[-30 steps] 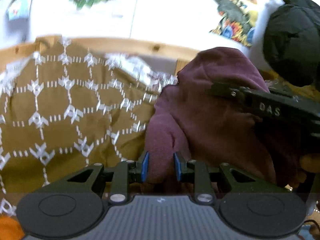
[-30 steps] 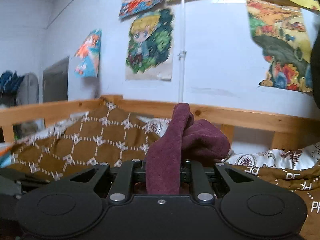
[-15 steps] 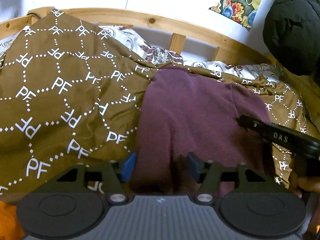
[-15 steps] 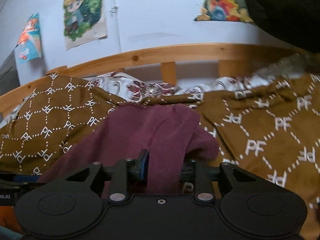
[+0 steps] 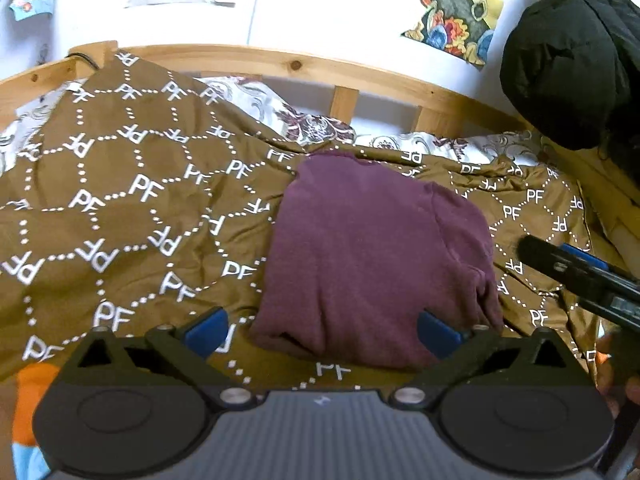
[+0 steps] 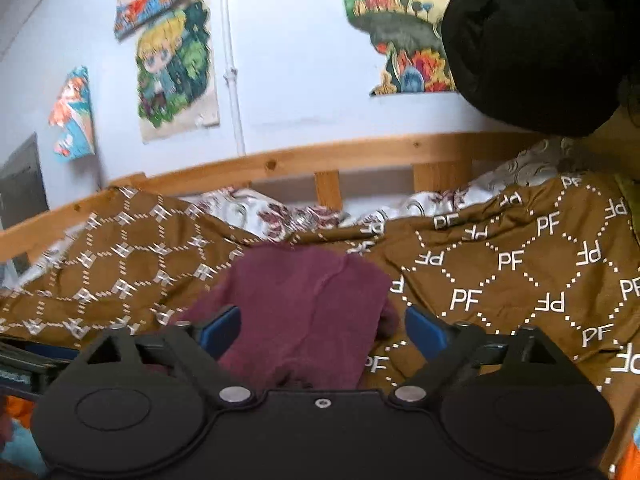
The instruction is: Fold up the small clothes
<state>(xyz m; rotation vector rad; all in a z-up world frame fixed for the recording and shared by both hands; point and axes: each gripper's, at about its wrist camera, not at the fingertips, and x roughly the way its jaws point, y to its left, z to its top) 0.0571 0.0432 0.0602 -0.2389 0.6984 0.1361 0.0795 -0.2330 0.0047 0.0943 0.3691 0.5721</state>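
1. On my left side, the left gripper [image 5: 322, 330] has its jaws spread wide and grips nothing; the blue pads [image 5: 206, 330] sit either side of the near edge of the maroon garment [image 5: 372, 256], which lies free on the brown PF-patterned bedspread [image 5: 132, 216].
2. In the middle, the garment rests as a compact, roughly square bundle, near the wooden bed rail [image 5: 304, 68] but apart from it. I judge the fold laid down and the step in hand to be a clean release and tidy.
3. To do it well, I would lift both tools straight up and away, so no pad snags the near hem and drags the top layer open.
4. The right-hand edge looks bunched and rounded. I would press it flat with a closed fingertip, not pinch it again.
5. On my right side, the right gripper [image 6: 322, 330] is likewise spread open, its pads flanking the cloth's near corner without clamping it. In the left camera its finger shows at the right, just beside the garment.
6. The bedspread is soft and wrinkled, so I would smooth lightly, or the bundle may skew.
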